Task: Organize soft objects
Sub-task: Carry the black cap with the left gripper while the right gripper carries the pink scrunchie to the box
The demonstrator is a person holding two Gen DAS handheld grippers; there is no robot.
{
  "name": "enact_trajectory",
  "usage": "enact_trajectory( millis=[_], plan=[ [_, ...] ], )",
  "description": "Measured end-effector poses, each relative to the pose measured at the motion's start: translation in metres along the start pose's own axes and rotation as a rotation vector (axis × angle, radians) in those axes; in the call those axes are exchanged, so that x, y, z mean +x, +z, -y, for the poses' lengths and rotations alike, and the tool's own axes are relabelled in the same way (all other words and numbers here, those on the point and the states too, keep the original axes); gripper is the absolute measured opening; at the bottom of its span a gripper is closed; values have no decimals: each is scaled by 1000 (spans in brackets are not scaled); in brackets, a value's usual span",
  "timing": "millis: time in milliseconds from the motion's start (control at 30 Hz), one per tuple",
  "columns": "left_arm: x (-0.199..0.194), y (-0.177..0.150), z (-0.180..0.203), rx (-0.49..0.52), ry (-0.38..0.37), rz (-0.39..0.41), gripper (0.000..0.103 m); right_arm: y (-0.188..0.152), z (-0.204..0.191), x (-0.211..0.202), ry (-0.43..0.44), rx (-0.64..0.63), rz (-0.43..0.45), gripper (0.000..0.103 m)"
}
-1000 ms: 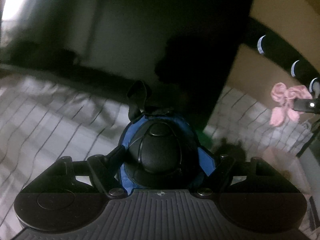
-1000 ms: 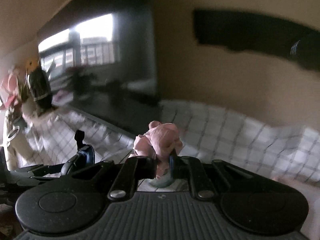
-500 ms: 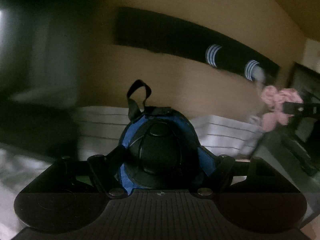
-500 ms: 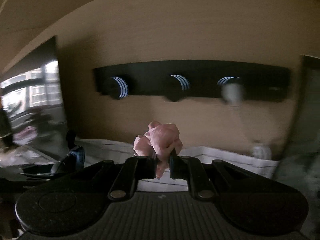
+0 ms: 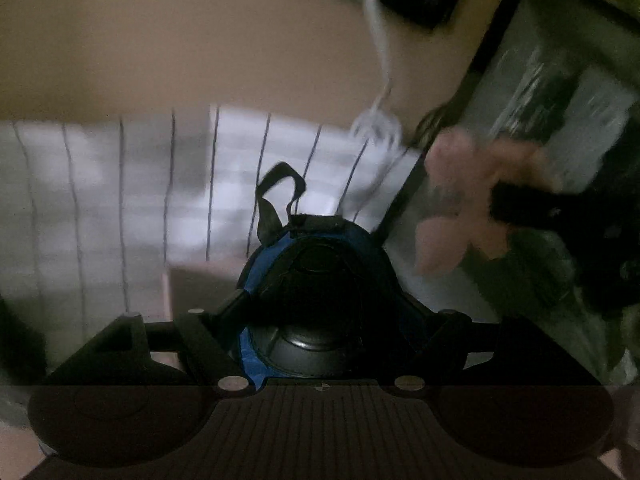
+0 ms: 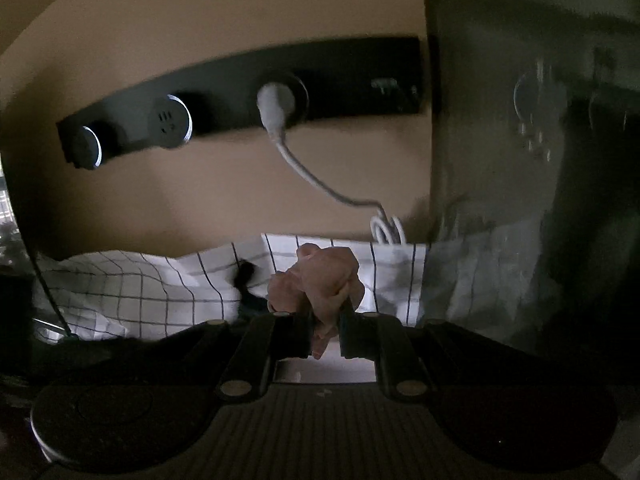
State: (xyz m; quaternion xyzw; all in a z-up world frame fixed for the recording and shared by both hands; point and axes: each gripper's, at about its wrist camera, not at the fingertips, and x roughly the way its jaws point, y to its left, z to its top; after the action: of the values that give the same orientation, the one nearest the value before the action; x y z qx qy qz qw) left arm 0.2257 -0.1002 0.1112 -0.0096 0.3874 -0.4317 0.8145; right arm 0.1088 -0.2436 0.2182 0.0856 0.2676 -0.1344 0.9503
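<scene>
My left gripper [image 5: 322, 302] is shut on a rounded blue-and-black soft pouch [image 5: 316, 264]. Its black strap loop [image 5: 276, 196] sticks up in front. A crumpled pink soft toy [image 6: 324, 276] is clamped in my right gripper [image 6: 325, 320], which is shut on it. In the left wrist view the same pink toy [image 5: 456, 216] shows blurred at the right, with the dark right gripper [image 5: 520, 204] holding it. Both grippers hang over a white checked cloth [image 6: 140, 292].
A black socket strip [image 6: 352, 72] runs along the tan wall, with a white plug [image 6: 276, 108] and a coiled cable [image 6: 386, 230] hanging from it. A dark glassy panel [image 6: 520, 160] stands at the right. The checked cloth [image 5: 140, 184] lies bunched against the wall.
Both views have swung right, from a dark screen to the socket strip and the glassy panel. The pink toy now sits nearer to the left gripper. Both grips are unchanged.
</scene>
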Motion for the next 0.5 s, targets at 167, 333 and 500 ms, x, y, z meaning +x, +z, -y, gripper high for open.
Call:
enact_trajectory(
  millis=[167,333,500],
  plan=[
    [24,-23,0,94,114,-39,84,-16,-1,20,43,27,-61,12],
    [7,-30,8,238,89,7,82,-35,5,51,76,110,-153,12],
    [-12,-16,8,251,95,55,82,-58,14,83,77,198,-263,13]
  ],
)
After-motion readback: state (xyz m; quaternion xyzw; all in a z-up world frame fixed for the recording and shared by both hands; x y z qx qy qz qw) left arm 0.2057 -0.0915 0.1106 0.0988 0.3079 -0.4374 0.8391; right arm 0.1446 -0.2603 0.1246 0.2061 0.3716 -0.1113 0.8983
